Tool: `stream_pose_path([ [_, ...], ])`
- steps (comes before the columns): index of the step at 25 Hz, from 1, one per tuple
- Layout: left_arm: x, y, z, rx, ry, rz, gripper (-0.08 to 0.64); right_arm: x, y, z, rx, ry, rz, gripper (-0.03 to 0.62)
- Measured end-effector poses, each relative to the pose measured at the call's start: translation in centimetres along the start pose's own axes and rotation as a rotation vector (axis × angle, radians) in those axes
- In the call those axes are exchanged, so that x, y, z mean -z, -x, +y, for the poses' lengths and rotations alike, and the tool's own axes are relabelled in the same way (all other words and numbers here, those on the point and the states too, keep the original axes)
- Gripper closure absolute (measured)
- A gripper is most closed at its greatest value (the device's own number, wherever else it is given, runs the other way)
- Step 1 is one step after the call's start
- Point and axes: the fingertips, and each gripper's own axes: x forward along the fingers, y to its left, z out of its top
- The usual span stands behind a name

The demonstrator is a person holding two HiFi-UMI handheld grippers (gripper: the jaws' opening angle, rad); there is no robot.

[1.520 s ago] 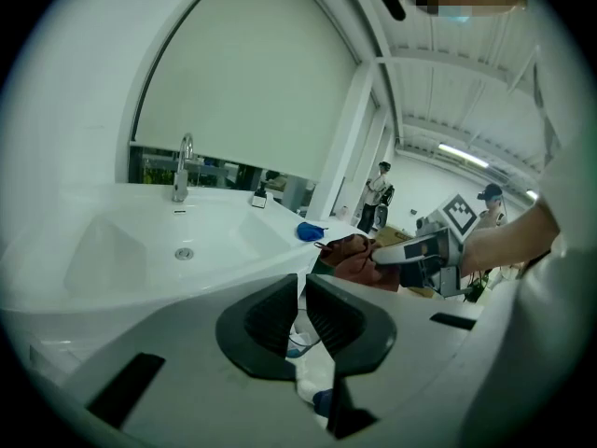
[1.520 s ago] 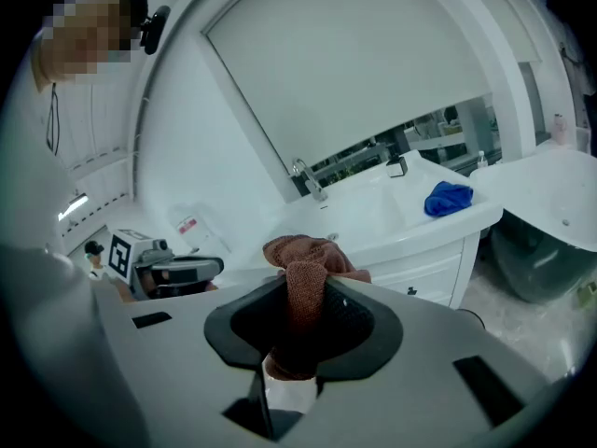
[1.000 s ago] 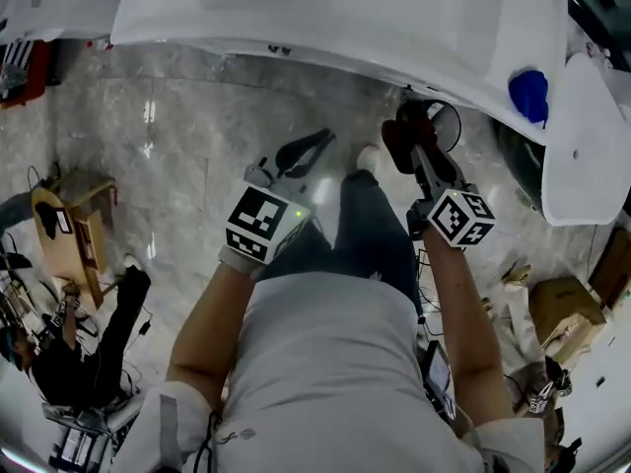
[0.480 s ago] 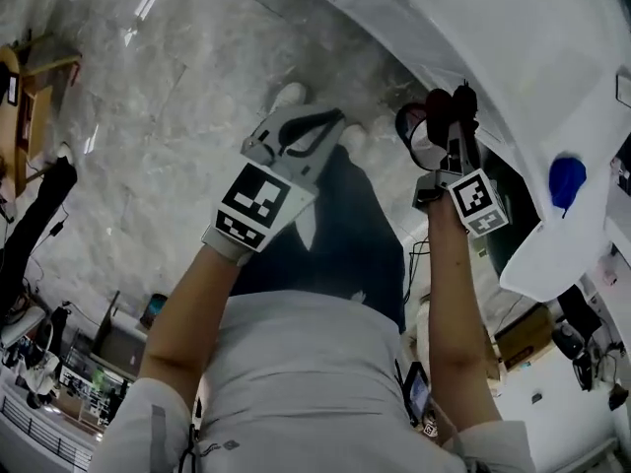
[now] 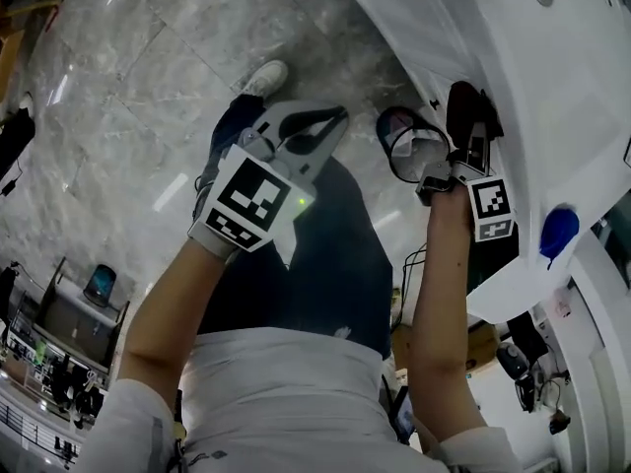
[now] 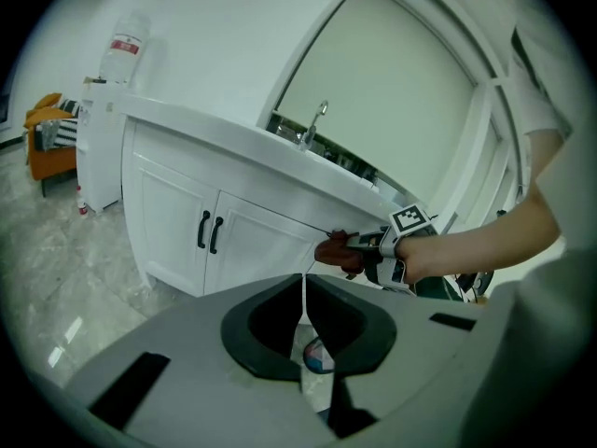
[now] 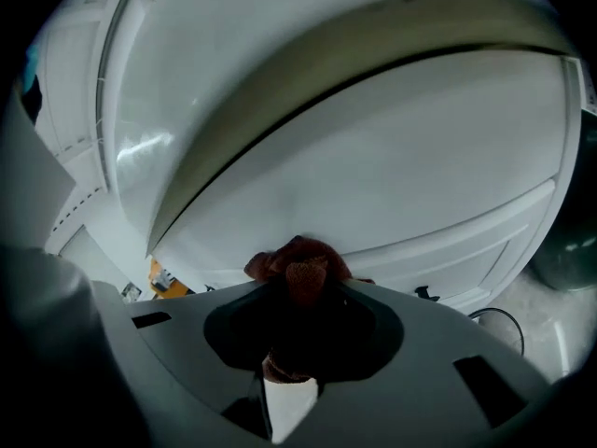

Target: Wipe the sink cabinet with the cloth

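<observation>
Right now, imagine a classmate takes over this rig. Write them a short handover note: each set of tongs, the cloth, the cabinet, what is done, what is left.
Left tongs: shut, empty, held back from the work.
Right tongs: shut on the dark red cloth.
Cloth: at the sink cabinet front, just under the countertop edge, right of the two black-handled doors.
Done: cloth gripped and at the cabinet; how much is wiped does not show.
Left: wipe across the front, probably doors too.

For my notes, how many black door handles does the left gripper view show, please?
2: left handle and right handle, side by side on the sink cabinet; others may be hidden.
</observation>
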Motion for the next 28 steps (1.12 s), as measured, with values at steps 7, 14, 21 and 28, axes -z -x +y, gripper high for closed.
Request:
stream_pose_path([
  [7,2.5,-1.4,1.1,-0.045,0.049,-0.007,0.548,0.8,-1.0,-0.2,-0.030,0.042,-0.007,0.486],
  [14,4.2,-2.2,2.0,-0.063,0.077,-0.004,0.548,3.7,-4.5,-1.7,-0.025,0.026,0.082,0.486],
  [21,4.9,-1.4,3.0,-0.109,0.109,-0.011,0.548,6.7,-7.4,-3.8,0.006,0.051,0.116,0.486],
  [28,5.9,-1.8,2.9,-0.123,0.117,0.005,0.548,9.0,-9.8,-5.8,0.041,0.092,0.121,0.486],
])
